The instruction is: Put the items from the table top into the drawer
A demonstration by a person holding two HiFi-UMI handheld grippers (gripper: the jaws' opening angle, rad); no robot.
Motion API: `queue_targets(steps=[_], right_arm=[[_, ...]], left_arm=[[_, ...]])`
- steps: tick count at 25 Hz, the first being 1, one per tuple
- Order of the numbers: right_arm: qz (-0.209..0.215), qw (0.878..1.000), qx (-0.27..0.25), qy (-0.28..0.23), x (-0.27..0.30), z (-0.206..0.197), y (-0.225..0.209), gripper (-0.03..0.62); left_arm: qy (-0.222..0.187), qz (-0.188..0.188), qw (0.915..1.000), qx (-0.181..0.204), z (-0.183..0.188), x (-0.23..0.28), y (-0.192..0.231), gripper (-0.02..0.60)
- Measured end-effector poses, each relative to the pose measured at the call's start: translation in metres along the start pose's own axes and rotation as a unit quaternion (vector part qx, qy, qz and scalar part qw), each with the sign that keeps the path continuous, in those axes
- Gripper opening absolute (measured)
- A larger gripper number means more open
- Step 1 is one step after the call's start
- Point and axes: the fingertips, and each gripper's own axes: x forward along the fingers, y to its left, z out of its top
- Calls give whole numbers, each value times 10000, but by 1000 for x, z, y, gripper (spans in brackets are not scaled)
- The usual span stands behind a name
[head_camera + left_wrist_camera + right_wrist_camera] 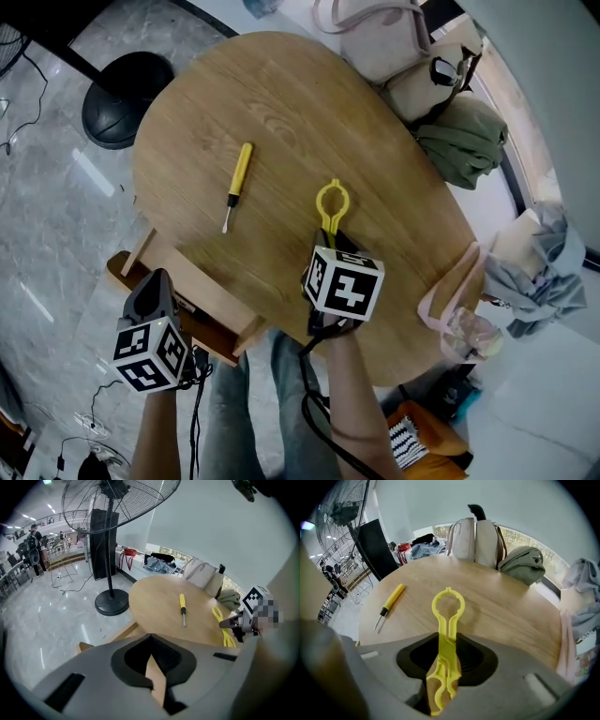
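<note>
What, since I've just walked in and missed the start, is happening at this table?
A person is clearing a round wooden table into its drawer, with a two-jaw tool in each hand. The right tool is closed on a yellow plastic wrench at the tabletop; whether it is lifted I cannot tell. The left tool looks closed on the pulled-out drawer's front. A yellow-handled screwdriver lies untouched on the table.

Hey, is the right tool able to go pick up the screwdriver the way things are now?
Probably not yet. The right tool is shut on the yellow wrench, so its jaws are full. The screwdriver lies alone on the bare table, with nothing blocking the way.
</note>
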Motion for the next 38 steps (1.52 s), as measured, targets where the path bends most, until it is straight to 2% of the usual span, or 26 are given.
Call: queue_targets(steps=[10, 23, 38], right_arm=[[181, 9992, -342, -83, -22, -17, 37, 118], [469, 9933, -1046, -162, -44, -42, 112, 118], [846, 9717, -2208, 24, -54, -86, 222, 118]], left_arm=[[-169, 71, 9996, -203, -21, -27, 21, -5], [-327, 417, 9961, -698, -70, -76, 88, -5], [-551, 877, 9846, -1408, -113, -122, 177, -5]])
